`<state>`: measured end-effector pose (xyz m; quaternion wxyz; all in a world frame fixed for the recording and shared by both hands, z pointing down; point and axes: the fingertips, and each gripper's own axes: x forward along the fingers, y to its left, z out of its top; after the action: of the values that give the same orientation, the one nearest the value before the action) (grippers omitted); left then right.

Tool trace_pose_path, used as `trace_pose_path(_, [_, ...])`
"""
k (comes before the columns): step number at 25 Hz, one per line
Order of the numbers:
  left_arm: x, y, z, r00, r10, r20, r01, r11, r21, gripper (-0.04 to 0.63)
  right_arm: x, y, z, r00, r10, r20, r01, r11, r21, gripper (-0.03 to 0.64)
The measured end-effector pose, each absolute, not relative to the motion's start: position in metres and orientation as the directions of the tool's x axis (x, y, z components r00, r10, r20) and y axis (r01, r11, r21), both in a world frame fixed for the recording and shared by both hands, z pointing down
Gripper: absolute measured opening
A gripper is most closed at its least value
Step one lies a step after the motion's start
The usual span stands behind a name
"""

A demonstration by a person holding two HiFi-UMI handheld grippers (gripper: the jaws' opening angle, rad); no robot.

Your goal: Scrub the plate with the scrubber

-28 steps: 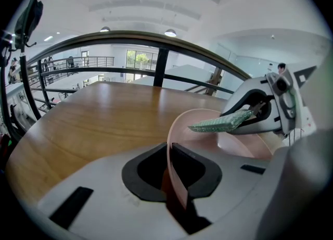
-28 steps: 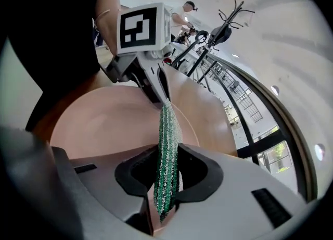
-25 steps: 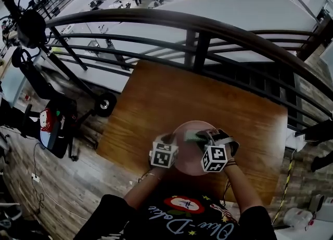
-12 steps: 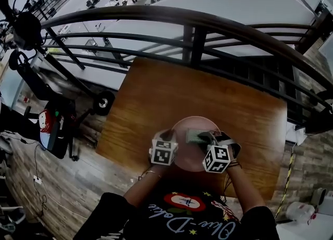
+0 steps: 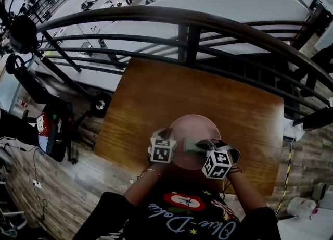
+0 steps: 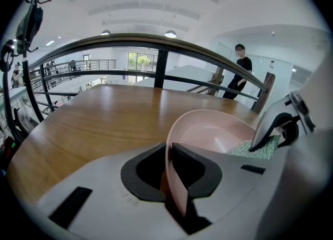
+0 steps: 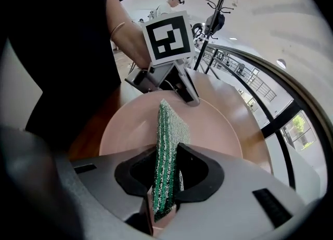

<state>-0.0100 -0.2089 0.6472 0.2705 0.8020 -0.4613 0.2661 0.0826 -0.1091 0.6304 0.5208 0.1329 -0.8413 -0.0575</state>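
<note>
My right gripper has its jaws drawn in close on the green scrubber. They pinch its near end so that it stands on edge between them and reaches forward over the pink plate. From the head view this gripper comes in over the plate's near right side, angled downward, with the scrubber lying across the right half of the plate's face. The scrubber's lower edge looks to be down on the plate, though I can't be sure of contact from these angles. My left gripper is nearly closed too, and what it has is the plate itself: the thin rim runs straight between the two dark jaws, which clamp it from either side. That grip sits on the plate's left rim, directly across the plate from the scrubber. In the right gripper view, the left gripper's marker cube stands just above the plate's far edge. Under the plate is a wooden table, and the plate sits at the side of it nearest me, with bare wood stretching away past the plate's far rim. Well beyond the plate, on that same far side, a dark metal railing curves across.
</note>
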Motion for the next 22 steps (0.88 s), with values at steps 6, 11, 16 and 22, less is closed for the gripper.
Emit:
trace_pose_path(6, [-0.011, -0.209, 0.648, 0.429, -0.596, 0.679, -0.885, -0.427, 0.184, 0.026, 0.067, -0.078, 0.628, -0.454, -0.182, 0.872, -0.128, 0.982, 0.139, 0.074])
trace_pose_path(11, [-0.01, -0.209, 0.648, 0.429, -0.596, 0.679, -0.885, -0.428, 0.183, 0.026, 0.056, -0.056, 0.625, -0.489, -0.102, 0.866, -0.11, 0.992, 0.054, 0.075])
trace_pose_path(16, [-0.011, -0.209, 0.647, 0.428, -0.596, 0.679, -0.884, -0.431, 0.18, 0.026, 0.049, -0.047, 0.62, -0.524, -0.053, 0.85, -0.11, 0.994, -0.006, 0.075])
trace_pose_path(22, [-0.01, -0.209, 0.648, 0.432, -0.598, 0.675, -0.883, -0.431, 0.184, 0.025, 0.066, -0.097, 0.605, -0.488, -0.218, 0.845, -0.12, 0.976, 0.182, 0.072])
